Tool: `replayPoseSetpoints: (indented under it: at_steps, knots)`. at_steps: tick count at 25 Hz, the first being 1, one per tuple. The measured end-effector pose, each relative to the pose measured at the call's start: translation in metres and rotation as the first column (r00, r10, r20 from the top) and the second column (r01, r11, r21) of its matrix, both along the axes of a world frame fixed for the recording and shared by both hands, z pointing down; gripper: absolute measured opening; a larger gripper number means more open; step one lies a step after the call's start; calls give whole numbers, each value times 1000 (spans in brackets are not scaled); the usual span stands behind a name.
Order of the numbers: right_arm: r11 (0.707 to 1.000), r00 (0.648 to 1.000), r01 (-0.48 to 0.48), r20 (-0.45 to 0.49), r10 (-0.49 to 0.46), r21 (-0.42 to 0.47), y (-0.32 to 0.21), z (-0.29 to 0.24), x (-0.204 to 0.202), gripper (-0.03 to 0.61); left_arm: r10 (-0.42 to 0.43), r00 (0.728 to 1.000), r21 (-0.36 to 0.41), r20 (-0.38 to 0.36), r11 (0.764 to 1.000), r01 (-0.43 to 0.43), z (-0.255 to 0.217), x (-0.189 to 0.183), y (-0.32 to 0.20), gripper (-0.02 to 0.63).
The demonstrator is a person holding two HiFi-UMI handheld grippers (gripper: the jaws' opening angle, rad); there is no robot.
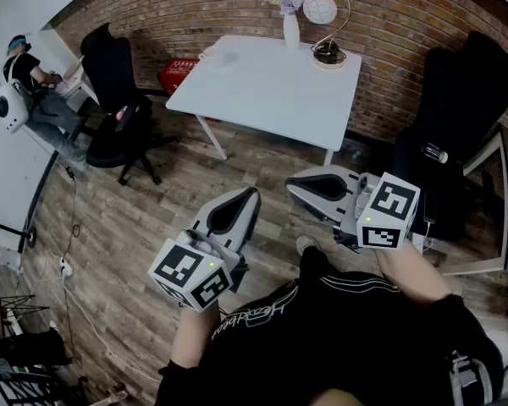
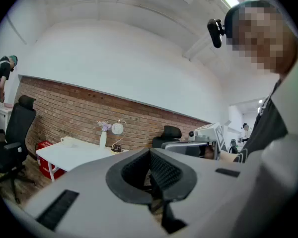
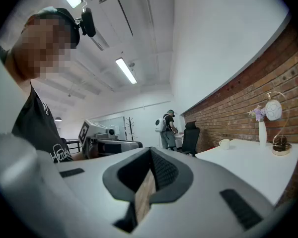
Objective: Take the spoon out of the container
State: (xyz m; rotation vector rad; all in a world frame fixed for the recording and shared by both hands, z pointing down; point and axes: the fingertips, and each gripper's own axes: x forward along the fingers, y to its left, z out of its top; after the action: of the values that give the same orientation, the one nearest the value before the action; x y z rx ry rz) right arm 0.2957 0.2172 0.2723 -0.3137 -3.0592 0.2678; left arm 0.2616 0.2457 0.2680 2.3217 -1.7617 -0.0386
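Brick wall (image 1: pixel 195 11) spans the top of the head view. At ten o'clock a person (image 1: pixel 30 83) with a white backpack is beside a black chair (image 1: pixel 114 100), and a red crate (image 1: pixel 179 73) sits at eleven. At twelve the white table (image 1: pixel 271 91) carries a cup (image 1: pixel 208 53), a vase (image 1: pixel 291 29) and a globe lamp (image 1: pixel 319 9); spoon and container cannot be made out on it. At seven the left gripper (image 1: pixel 251 194) is clenched on nothing. At four the right gripper (image 1: pixel 293 184) is likewise clamped empty. White cursive lettering (image 1: pixel 254 318) on the black shirt (image 1: pixel 347 337) is unreadable
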Motion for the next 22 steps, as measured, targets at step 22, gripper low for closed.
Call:
replayPoseSetpoints:
  at_steps: [22]
  knots:
    - [996, 995, 92, 27, -92, 9, 16, -21, -44, -3, -103, 990, 43, -101, 993, 108, -25, -52, 26, 5]
